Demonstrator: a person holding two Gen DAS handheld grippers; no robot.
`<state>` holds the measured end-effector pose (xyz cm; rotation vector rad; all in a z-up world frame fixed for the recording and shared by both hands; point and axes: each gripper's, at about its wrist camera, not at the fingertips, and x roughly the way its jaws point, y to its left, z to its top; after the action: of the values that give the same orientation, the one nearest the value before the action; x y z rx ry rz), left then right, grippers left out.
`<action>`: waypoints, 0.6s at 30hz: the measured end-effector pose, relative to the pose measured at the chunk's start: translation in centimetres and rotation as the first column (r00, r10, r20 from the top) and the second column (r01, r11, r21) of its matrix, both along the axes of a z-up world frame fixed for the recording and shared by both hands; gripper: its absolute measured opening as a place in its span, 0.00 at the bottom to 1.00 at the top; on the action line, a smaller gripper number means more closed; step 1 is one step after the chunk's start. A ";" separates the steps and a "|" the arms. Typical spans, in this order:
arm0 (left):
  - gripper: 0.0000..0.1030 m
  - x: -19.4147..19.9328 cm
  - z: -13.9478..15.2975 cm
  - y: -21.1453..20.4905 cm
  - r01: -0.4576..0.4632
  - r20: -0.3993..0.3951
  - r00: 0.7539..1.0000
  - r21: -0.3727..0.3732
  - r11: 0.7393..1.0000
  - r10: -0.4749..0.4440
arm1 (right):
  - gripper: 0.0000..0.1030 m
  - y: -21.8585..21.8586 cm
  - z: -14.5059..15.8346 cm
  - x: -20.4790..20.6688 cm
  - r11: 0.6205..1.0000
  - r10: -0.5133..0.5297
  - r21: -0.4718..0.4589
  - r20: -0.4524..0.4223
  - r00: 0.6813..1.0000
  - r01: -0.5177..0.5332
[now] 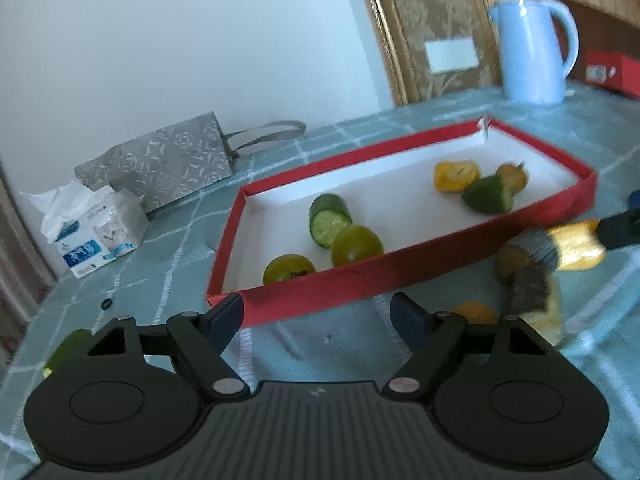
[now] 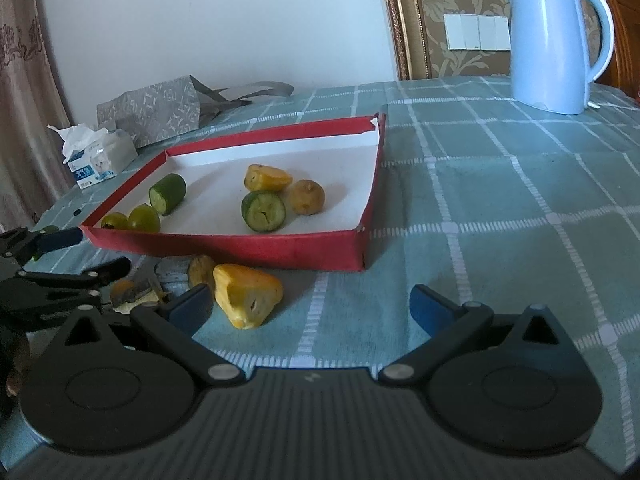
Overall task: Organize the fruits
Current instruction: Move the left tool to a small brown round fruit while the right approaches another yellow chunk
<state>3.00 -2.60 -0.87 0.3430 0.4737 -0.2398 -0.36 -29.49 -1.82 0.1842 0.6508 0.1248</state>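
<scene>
- Fruits sit mostly inside the red tray [image 2: 224, 240] on the checked tabletop [image 2: 500, 208]: two green round fruits [image 2: 145, 218] at its near-left corner, a cucumber piece [image 2: 168, 193] just behind them.
- Mid-tray cluster: cut cucumber end [image 2: 263, 211], yellow pepper piece [image 2: 267, 178], brownish-yellow round fruit [image 2: 306, 197], close together.
- Outside the tray, just near its front wall: a second yellow pepper piece [image 2: 246, 295] on the cloth, more small pieces to its left, too blurred to identify.
- Right gripper [image 2: 310, 308]: jaws wide, nothing gripped; the pepper piece lies just beside the left finger.
- Left gripper [image 1: 316, 318]: jaws fairly wide, empty, in front of the tray's near wall.
- Far right: light blue kettle [image 2: 554, 40]. Far left: tissue pack [image 2: 100, 156], grey patterned bag [image 2: 154, 110].
</scene>
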 end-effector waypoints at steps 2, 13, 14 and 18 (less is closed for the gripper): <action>0.79 -0.8 0.7 0.9 0.072 -0.001 0.997 -0.072 0.995 -0.072 | 1.00 0.0 0.0 0.0 1.000 0.001 0.001 0.000 1.000 -0.001; 0.80 -1.2 0.7 0.6 0.327 -0.090 0.940 -0.046 0.944 -0.330 | 1.00 0.3 -0.2 0.1 1.000 0.005 -0.027 -0.009 1.000 -0.005; 0.80 -0.9 0.7 0.7 0.346 -0.107 0.931 -0.052 0.937 -0.350 | 1.00 0.3 -0.2 0.1 1.000 0.005 -0.030 -0.009 1.000 -0.005; 0.80 0.1 0.3 0.0 0.394 -0.151 0.906 -0.040 0.918 -0.396 | 1.00 0.4 -0.2 0.2 0.999 -0.004 -0.051 -0.003 1.000 0.004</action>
<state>3.08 -2.62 -0.57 0.4128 0.5558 -0.6686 -0.19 -29.06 -2.04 0.1368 0.6555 0.1043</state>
